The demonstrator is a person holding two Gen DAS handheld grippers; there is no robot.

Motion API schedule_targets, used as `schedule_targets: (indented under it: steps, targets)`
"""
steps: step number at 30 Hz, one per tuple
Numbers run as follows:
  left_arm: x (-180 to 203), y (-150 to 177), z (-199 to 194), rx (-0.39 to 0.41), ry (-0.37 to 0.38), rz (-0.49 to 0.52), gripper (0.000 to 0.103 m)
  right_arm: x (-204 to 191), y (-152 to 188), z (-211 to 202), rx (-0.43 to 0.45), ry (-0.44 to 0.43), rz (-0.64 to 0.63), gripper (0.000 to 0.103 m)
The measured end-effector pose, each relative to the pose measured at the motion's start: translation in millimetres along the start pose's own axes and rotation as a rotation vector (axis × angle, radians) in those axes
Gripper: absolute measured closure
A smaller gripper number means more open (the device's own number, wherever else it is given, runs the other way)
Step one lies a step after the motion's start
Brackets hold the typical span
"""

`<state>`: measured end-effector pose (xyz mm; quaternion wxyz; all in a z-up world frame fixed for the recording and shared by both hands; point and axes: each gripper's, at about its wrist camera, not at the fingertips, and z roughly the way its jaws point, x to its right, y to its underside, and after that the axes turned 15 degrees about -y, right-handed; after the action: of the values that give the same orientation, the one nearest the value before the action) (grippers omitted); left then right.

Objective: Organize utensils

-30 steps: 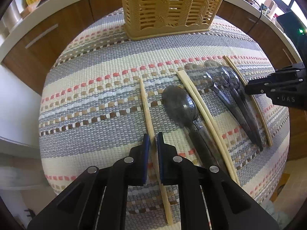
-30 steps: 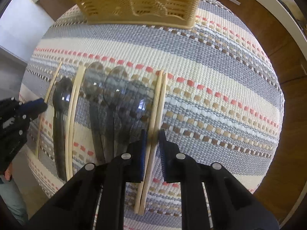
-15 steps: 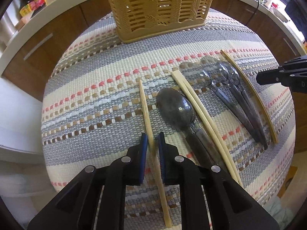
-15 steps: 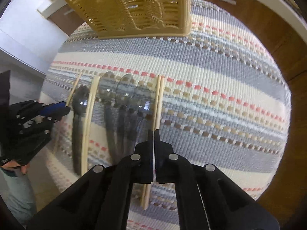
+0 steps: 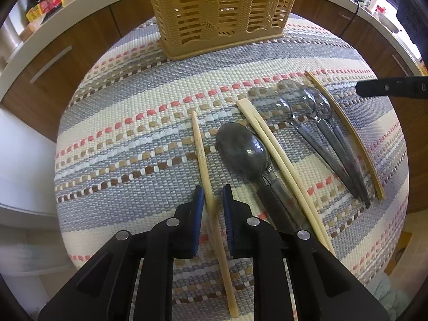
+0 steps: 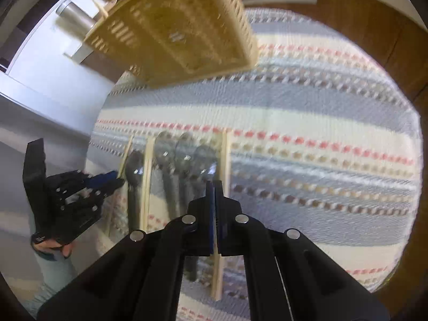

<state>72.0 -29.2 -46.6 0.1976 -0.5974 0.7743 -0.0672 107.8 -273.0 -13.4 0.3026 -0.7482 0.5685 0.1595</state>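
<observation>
The single pale wooden chopstick (image 5: 204, 165) lies on the striped woven mat (image 5: 133, 123), running between the blue pads of the left gripper (image 5: 213, 196). Its jaws are easing apart and not pinching it. Beside it lies a dark grey plastic spoon (image 5: 242, 148); the tan slatted basket (image 5: 222, 10) stands at the mat's far edge. The right gripper (image 6: 214, 187) is clenched tight, with nothing visibly in it.
</observation>
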Motion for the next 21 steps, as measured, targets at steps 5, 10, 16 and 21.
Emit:
schedule_targets:
  steps: [5,10,16,21]
  targets:
    - [1,0,-1,0.004,0.014,0.001,0.083,1,4,0,-0.028,-0.003,-0.015,0.075]
    - [3,0,-1,0.005,0.01,0.004,0.082,-13,8,12,-0.047,0.115,-0.064,0.073]
    - [3,0,-2,0.01,0.008,0.003,0.082,-5,13,32,-0.135,0.162,-0.056,0.074]
    - [3,0,-2,0.009,0.011,0.003,0.082,-6,14,36,-0.149,0.169,-0.069,0.081]
